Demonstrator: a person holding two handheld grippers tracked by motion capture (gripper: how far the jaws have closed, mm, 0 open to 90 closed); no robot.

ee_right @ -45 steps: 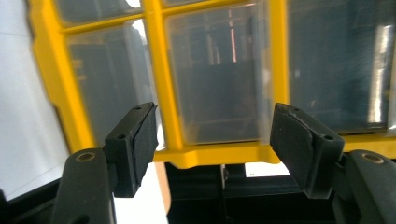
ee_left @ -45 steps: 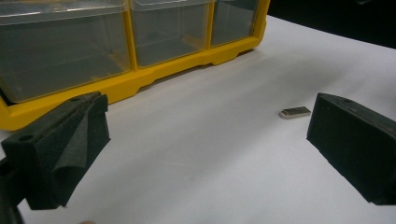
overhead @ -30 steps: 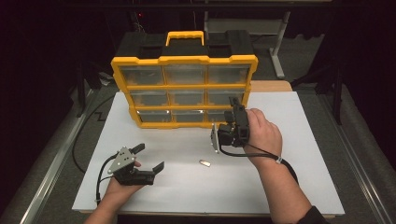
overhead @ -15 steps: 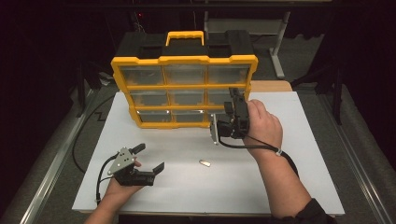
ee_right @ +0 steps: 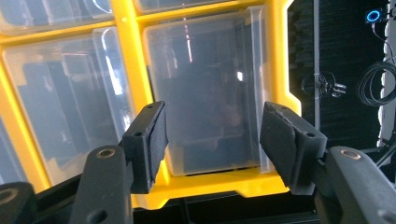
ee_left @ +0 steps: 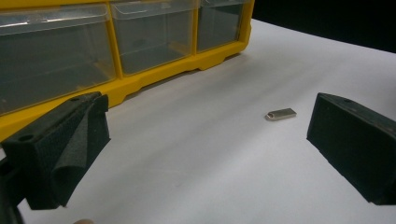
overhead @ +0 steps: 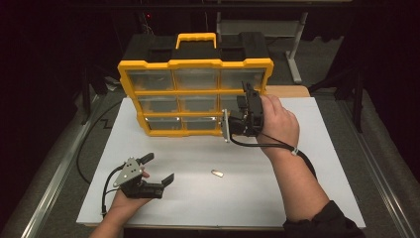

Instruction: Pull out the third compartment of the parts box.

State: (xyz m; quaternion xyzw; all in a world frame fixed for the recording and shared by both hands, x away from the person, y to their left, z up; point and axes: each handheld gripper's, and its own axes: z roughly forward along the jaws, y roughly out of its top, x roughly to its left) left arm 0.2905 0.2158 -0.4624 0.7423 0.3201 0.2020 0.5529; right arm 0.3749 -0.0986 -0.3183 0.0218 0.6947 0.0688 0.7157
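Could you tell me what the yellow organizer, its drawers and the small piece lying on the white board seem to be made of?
Yellow organizer: moulded plastic by its look, slightly glossy. Drawers: clear plastic; see-through, with reflections. Small piece: probably metal, silvery and shiny.

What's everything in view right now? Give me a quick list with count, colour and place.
Storage case: one, yellow frame with black back and yellow handle, standing tilted at the far side of the white board.
Drawers: nine, clear plastic, three rows of three in the case front; contents too dim to tell.
Metal piece: one, small, silver, lying flat on the board between the two hands.
White board: one, covering the table top.
Left gripper: one, black jaws, resting low on the board near its front left, jaws open, nothing between them.
Right gripper: one, black, raised at the case's right-hand drawer column, jaws just been closing, nothing pressed between them.
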